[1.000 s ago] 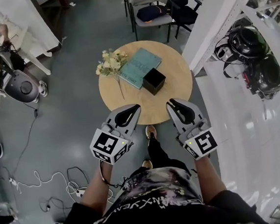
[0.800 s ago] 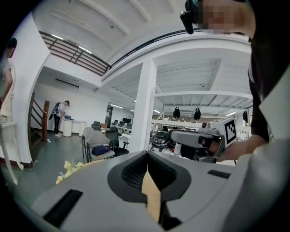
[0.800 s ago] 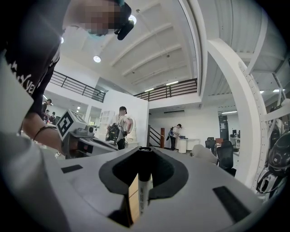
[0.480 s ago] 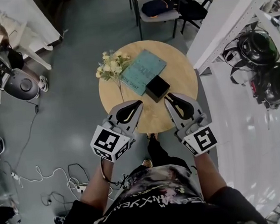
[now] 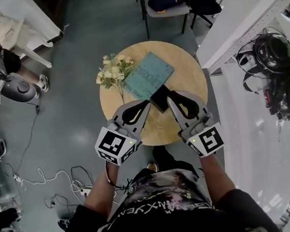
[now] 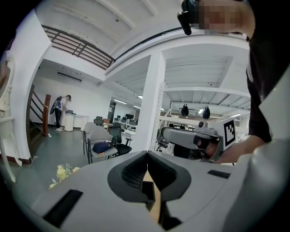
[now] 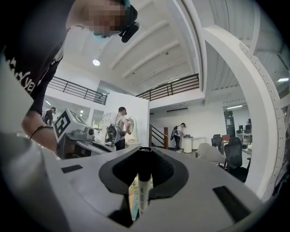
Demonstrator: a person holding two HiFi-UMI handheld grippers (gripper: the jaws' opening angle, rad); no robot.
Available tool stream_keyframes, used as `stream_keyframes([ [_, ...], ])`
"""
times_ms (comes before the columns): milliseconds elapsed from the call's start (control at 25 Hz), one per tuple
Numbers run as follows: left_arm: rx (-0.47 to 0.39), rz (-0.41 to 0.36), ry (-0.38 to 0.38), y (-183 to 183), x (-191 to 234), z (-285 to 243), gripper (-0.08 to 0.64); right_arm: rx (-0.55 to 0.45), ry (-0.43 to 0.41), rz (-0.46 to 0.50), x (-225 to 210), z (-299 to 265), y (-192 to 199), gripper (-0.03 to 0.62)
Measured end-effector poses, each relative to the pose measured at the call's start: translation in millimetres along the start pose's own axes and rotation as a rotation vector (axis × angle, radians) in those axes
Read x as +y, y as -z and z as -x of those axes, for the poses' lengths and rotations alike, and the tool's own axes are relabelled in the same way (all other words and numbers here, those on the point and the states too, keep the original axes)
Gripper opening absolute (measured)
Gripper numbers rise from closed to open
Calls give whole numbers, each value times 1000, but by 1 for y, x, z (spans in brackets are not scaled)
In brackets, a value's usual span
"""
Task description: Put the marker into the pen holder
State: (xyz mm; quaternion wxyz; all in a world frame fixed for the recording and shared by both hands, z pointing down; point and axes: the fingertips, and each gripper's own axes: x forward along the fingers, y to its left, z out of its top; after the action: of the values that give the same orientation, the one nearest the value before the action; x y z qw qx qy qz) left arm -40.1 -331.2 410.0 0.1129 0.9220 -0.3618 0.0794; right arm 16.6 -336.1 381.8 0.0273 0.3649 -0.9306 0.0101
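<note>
Round wooden table (image 5: 182,78) on a grey floor, seen from steeply above. The person stands at its near edge. The left forearm (image 5: 100,191) and right forearm (image 5: 212,175) both reach forward, and the tools angle inward so their tips converge over the near half of the tabletop.

Left gripper (image 5: 144,105): tip over the table, just left of the pen holder. Its own view (image 6: 147,156) shows the jaws pressed together with nothing between them. Wood grain and a dark block show through the gap below.

Right gripper (image 5: 171,100): tip just right of the pen holder. Whether it touches cannot be told from above. Its own view (image 7: 145,153) shows the jaws pinching the marker.

Teal book (image 5: 148,76): lies flat and skewed at table centre.

Artificial flowers (image 5: 112,70): at the table's left edge, beside the book.

Pen holder (image 5: 158,98): black cube at the book's near corner, partly covered by both tool tips.

Marker (image 7: 142,192): white barrel with print and a black cap at the fingertips, lying along the jaws. Only the right gripper view shows it; from the head view it cannot be made out. It is not in the holder.
</note>
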Motion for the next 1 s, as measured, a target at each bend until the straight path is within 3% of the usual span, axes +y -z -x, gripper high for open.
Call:
stream_keyframes([
  [400,30,39,8,17,31,-47,21,-52,-70,-27,-18,-38,34,48],
  [560,50,65,4,32,40,-60,21,-91,-45,-27,-29,-51,41,48],
  [1000,96,113,4,67,48,-81,21,-41,-45,-79,-37,-59,88,48],
])
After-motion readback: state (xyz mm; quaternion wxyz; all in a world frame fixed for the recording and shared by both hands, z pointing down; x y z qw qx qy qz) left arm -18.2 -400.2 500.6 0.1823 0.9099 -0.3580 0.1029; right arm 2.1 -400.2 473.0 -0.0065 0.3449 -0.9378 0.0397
